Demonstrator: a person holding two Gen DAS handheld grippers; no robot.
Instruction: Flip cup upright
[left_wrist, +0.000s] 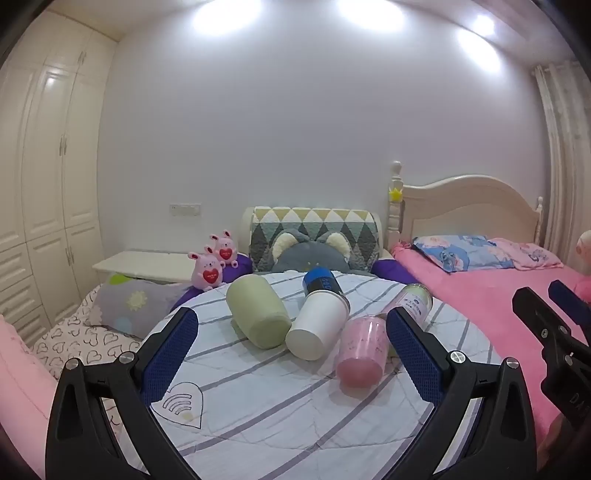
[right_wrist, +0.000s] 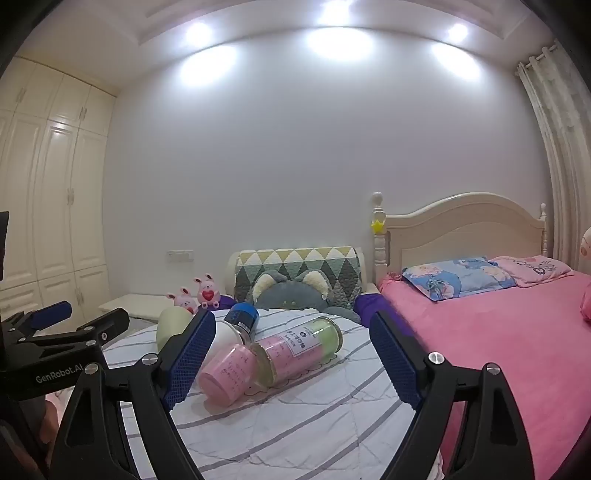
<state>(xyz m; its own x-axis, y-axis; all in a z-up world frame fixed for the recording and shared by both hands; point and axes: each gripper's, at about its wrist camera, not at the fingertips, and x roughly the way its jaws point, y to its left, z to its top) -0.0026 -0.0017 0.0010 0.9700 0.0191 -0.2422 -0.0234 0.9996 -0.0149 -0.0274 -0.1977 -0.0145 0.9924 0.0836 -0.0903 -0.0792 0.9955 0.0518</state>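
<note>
Several cups lie on their sides on a round table with a striped white cloth (left_wrist: 258, 398). A pale green cup (left_wrist: 256, 312) lies at the left, a white cup (left_wrist: 317, 326) in the middle, a pink cup (left_wrist: 362, 350) to its right. A blue-capped bottle (left_wrist: 321, 280) and a clear jar with a pink and green filling (left_wrist: 415, 301) lie behind them. My left gripper (left_wrist: 291, 354) is open and empty, its fingers on either side of the cups, short of them. My right gripper (right_wrist: 291, 354) is open and empty, with the pink cup (right_wrist: 225, 373) and jar (right_wrist: 299, 347) between its fingers.
A pink bed (left_wrist: 491, 295) with pillows stands to the right. Pink rabbit toys (left_wrist: 208, 271) and a grey cat cushion (left_wrist: 310, 251) sit behind the table. A bed with heart-print sheets (left_wrist: 81, 343) is at the left, and wardrobes (left_wrist: 44, 184) beyond it.
</note>
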